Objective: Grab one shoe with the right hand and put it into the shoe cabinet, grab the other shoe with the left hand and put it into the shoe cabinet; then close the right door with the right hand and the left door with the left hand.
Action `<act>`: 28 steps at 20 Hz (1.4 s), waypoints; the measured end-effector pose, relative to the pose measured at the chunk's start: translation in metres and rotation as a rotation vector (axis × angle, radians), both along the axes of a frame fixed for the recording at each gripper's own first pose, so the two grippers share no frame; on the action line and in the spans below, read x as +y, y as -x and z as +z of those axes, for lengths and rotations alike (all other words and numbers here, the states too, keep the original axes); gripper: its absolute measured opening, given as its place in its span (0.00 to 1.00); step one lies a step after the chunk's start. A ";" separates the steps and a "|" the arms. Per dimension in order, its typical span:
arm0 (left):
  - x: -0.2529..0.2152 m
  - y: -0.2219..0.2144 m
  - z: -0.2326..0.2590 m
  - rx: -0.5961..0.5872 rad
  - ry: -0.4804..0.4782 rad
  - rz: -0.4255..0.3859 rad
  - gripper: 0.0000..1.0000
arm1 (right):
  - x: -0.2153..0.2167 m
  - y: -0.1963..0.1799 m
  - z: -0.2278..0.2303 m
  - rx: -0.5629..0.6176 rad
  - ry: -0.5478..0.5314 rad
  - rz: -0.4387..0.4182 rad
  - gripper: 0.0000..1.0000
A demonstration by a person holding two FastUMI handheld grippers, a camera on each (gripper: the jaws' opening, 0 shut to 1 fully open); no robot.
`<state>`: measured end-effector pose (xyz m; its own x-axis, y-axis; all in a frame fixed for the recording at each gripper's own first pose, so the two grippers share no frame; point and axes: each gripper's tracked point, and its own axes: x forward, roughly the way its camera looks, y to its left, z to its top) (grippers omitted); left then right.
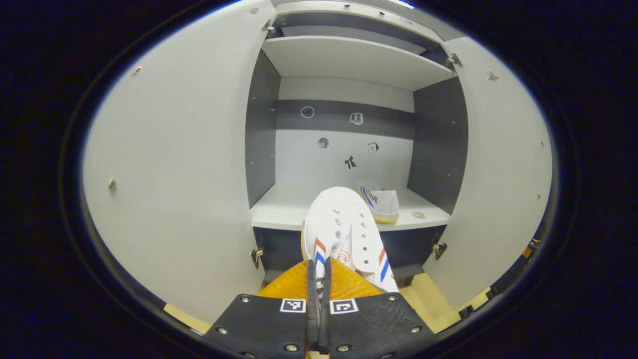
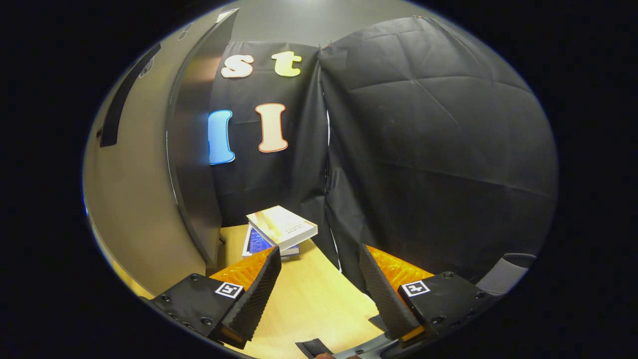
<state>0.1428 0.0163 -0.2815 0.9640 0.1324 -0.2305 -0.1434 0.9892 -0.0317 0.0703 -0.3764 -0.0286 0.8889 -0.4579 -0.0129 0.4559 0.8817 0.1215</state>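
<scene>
Left tool (image 1: 319, 284) fingers nearly together, pinching the rear edge of a white shoe (image 1: 346, 234) with red and blue stripes; toe points away toward the shoe cabinet (image 1: 349, 65). Shoe is held in front of the cabinet opening, toe about over the front edge of the lower shelf (image 1: 279, 212). Left gripper view looks straight into the cabinet: left door (image 1: 169, 164) and right door (image 1: 503, 169) both swung wide open, upper shelf bare, small stickers on the back panel. Second shoe (image 1: 381, 202) already sits on the lower shelf, far right, heel toward the camera, just beside the held shoe's toe in the picture; cannot tell if they touch.

Right gripper view looks elsewhere: black cloth wall, wooden worktop (image 2: 304, 304), a stack of books (image 2: 279, 229) on the worktop at the far side near the cloth, and a grey panel (image 2: 144, 199) on the left, likely the cabinet's side or a door, cannot tell which. Right tool (image 2: 319, 294) fingers spread wide, holding nothing, over the worktop.
</scene>
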 end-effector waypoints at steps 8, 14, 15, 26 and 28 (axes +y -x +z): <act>0.000 0.003 0.003 -0.082 0.005 0.000 0.02 | -0.020 0.015 0.006 -0.008 -0.018 -0.053 0.99; -0.001 0.006 0.005 -0.080 -0.008 0.035 0.00 | -0.008 0.019 -0.003 -0.007 -0.067 -0.047 0.98; -0.001 0.006 0.007 -0.071 -0.004 0.037 0.01 | -0.005 0.019 -0.005 -0.010 -0.075 -0.040 0.98; 0.003 0.007 0.005 0.044 0.010 0.044 0.02 | -0.045 0.035 -0.001 -0.052 -0.167 -0.146 0.98; -0.001 0.005 0.006 0.050 0.016 0.043 0.00 | -0.049 0.037 -0.005 -0.044 -0.161 -0.159 0.98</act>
